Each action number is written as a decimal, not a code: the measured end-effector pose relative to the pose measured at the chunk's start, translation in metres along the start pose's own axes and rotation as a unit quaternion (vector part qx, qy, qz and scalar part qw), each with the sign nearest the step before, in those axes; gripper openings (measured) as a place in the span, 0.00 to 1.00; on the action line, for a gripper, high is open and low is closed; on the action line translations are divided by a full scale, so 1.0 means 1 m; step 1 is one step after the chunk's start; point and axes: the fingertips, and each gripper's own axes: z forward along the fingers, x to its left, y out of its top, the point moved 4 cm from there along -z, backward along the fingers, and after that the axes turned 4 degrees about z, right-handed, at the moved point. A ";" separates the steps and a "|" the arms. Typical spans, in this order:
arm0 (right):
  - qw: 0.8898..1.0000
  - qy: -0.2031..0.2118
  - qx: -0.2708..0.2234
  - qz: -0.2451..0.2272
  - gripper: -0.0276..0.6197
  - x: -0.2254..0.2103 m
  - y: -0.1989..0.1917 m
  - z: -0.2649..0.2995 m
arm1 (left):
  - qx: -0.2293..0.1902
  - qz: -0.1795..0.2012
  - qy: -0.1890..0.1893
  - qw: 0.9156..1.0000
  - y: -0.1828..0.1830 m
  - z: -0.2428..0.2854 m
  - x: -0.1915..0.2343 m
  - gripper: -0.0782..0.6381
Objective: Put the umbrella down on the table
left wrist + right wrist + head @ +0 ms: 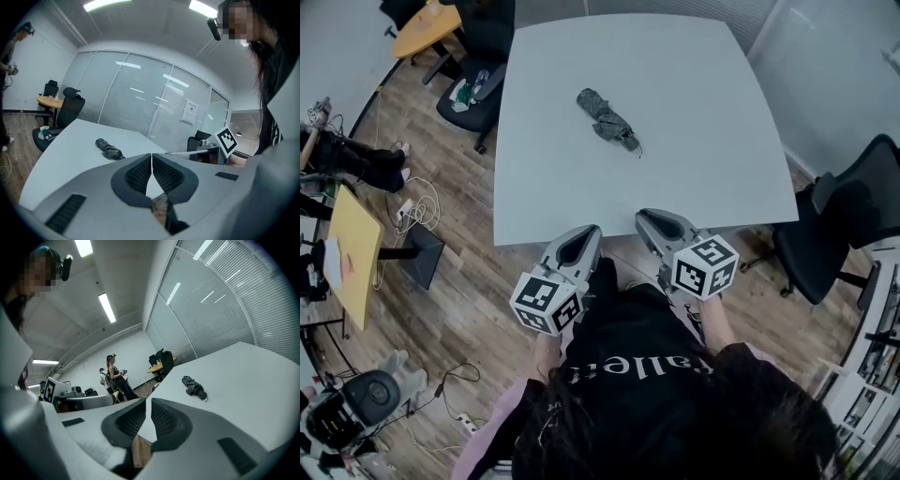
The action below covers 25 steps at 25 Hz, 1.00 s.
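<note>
Table [722,141] bears umbrella [607,119] lying flat, so task seems done | we hold left hand-held gripper [580,236] and right hand-held gripper [660,223] pressed together, empty, apart from it.

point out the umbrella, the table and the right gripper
umbrella [606,117], head view, middle of the folded canopy
table [694,103], head view, bare part of the top
right gripper [148,403], right gripper view, between the shut fingertips

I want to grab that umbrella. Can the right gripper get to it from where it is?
Probably yes, with a stretch forward. Only bare table lies between the right gripper and the folded umbrella, so nothing blocks the way. Its jaws are together and empty, so they would have to open first.
</note>
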 end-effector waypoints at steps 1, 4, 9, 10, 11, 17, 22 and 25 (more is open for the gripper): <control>1.000 0.003 0.000 0.000 0.11 0.002 -0.003 -0.003 | 0.000 0.000 0.001 1.000 -0.002 -0.003 -0.003 0.14; 1.000 0.007 0.003 -0.004 0.10 0.007 -0.008 -0.009 | 0.002 0.002 0.003 1.000 -0.006 -0.008 -0.010 0.14; 1.000 0.014 0.003 -0.004 0.10 0.012 -0.017 -0.022 | 0.001 0.006 0.001 1.000 -0.011 -0.016 -0.024 0.14; 1.000 0.015 0.003 -0.004 0.10 0.012 -0.018 -0.024 | 0.002 0.007 0.000 1.000 -0.012 -0.016 -0.026 0.14; 1.000 0.016 0.004 -0.004 0.10 0.013 -0.020 -0.026 | 0.002 0.008 0.000 1.000 -0.013 -0.016 -0.028 0.14; 1.000 0.019 0.013 -0.014 0.10 0.023 -0.029 -0.031 | 0.002 0.010 -0.005 1.000 -0.017 -0.023 -0.036 0.14; 1.000 0.020 0.014 -0.014 0.10 0.025 -0.032 -0.037 | 0.000 0.012 -0.006 1.000 -0.018 -0.026 -0.041 0.14; 1.000 0.021 0.013 -0.014 0.10 0.027 -0.034 -0.040 | -0.002 0.013 -0.006 1.000 -0.020 -0.028 -0.044 0.14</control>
